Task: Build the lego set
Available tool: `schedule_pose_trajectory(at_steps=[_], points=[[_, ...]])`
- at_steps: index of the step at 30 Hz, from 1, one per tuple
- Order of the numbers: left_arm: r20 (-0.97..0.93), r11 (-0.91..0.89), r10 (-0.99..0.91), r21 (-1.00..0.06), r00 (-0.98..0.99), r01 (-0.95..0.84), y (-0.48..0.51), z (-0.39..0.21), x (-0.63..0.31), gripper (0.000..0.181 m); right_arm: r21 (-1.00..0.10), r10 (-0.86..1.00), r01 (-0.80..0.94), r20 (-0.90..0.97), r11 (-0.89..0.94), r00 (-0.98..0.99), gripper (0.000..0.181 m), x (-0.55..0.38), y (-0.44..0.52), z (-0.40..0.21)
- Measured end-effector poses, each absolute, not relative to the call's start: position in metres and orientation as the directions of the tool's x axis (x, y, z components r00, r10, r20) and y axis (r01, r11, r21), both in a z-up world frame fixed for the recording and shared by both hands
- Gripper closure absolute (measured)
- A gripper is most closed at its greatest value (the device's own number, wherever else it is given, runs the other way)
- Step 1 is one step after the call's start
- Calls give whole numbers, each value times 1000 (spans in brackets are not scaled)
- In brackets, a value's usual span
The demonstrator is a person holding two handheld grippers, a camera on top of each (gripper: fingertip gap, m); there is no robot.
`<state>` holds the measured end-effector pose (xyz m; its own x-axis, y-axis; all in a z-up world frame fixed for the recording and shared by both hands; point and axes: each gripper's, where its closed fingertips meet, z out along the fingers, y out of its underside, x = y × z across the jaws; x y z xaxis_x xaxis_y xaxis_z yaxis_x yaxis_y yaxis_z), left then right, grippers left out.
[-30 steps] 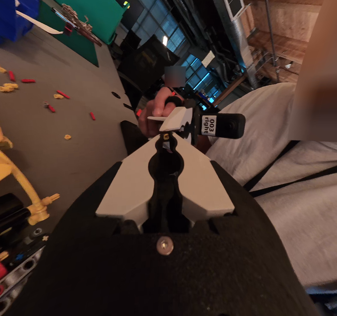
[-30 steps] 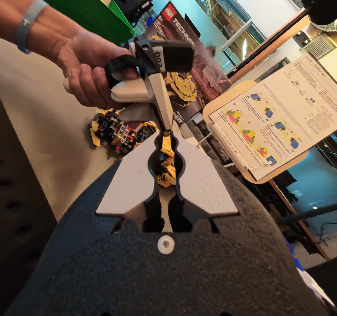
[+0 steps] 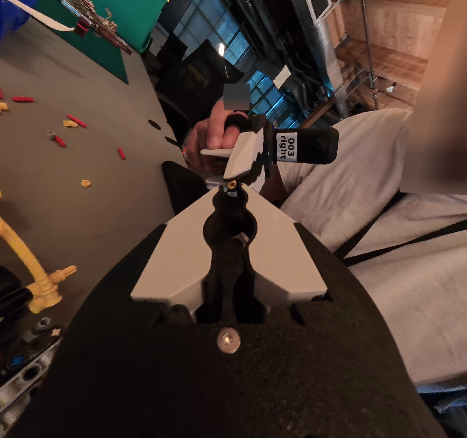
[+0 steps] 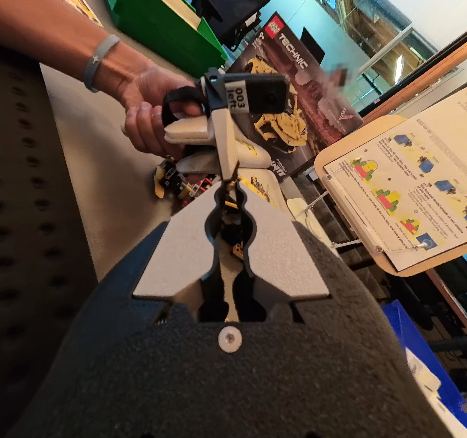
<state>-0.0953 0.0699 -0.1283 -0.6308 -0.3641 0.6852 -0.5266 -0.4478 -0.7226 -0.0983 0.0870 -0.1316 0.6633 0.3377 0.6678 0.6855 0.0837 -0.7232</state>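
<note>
between the nearly closed tips of the left gripper (image 3: 231,190) sits a small yellow lego piece (image 3: 231,184), and the right gripper (image 4: 229,185), clenched, meets it tip to tip. beyond the right gripper, the half-built yellow and black model (image 4: 177,182) lies on the grey table (image 4: 101,178).

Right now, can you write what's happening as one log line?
left gripper: shut on small yellow piece | right gripper: shut, tip to tip with left | car model: on table

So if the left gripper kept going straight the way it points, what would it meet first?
The left gripper points at the right gripper, tips nearly meeting around a small yellow piece. That piece, then the right gripper, comes first; exact depth is unclear.
</note>
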Motion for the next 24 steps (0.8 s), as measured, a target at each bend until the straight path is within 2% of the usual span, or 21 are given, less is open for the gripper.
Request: schedule_pose_trajectory(at_steps=[9,13,16,18,21,24], points=[[687,-437,-361,-722,-631,-536,68,-132,-94,174,-725,341,685,664,72,666,176,-99,86,-138],[663,-428,-372,-743,-649,-514,70,-129,-96,175,-763,349,643,623,74,700,175,-100,88,-134],[588,-327,-557,-804,-587,-496,96,-141,-101,174,-813,380,582,549,35,744,160,-98,90,-132],[533,-290,-703,-819,-470,-496,143,-153,-107,174,-861,404,507,456,-25,793,161,-91,95,-135],[600,-426,-758,-753,-257,-502,223,-164,-115,175,-892,442,382,249,-243,862,160,-76,114,-166],[718,-529,-670,-640,-189,-557,258,-181,-119,175,-859,419,335,159,-388,894,157,-70,136,-201]])
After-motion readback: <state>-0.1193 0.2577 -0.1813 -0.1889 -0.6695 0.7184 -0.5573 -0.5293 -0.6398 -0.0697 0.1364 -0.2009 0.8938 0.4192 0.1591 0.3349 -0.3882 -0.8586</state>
